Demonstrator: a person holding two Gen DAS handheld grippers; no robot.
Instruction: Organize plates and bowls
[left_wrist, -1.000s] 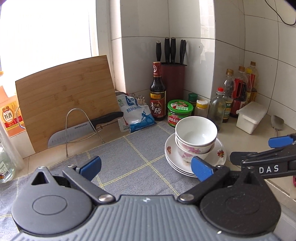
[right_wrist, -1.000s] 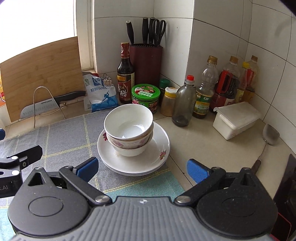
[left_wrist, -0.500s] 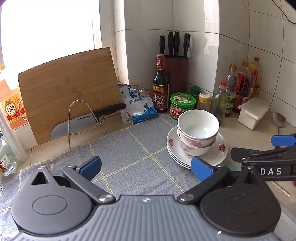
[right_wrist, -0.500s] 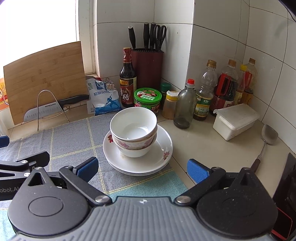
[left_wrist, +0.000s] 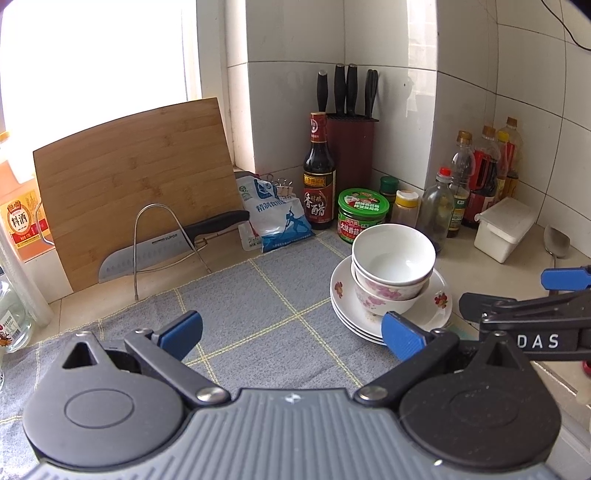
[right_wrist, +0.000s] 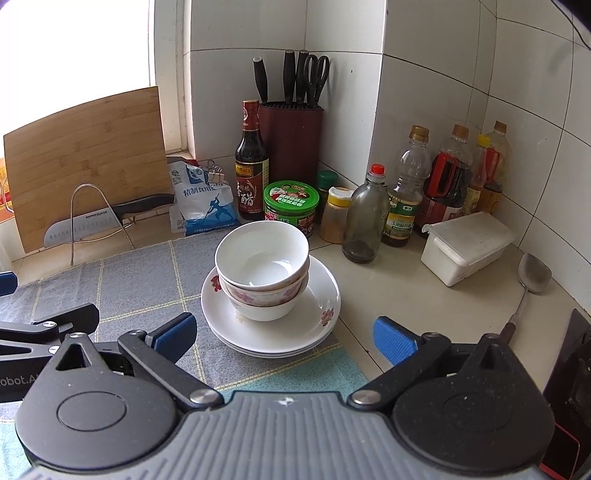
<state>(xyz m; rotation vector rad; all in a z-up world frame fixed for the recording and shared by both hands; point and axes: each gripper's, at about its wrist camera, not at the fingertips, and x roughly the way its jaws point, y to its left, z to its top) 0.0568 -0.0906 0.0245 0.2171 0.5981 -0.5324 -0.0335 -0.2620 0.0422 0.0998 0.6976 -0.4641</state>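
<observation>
Right wrist view: right gripper empty, fingers spread wide, just short of the plates.
Left gripper: spread wide, empty.
Bowls: two nested on plates, at the mat's right edge.

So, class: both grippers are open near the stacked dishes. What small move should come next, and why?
Probably ease the right gripper forward and up toward the top bowl. Both grippers hang open and empty short of the stack; the left gripper is off to its side. Two bowls sit nested on the plates, so the bowls must come off before anything can be sorted.
</observation>
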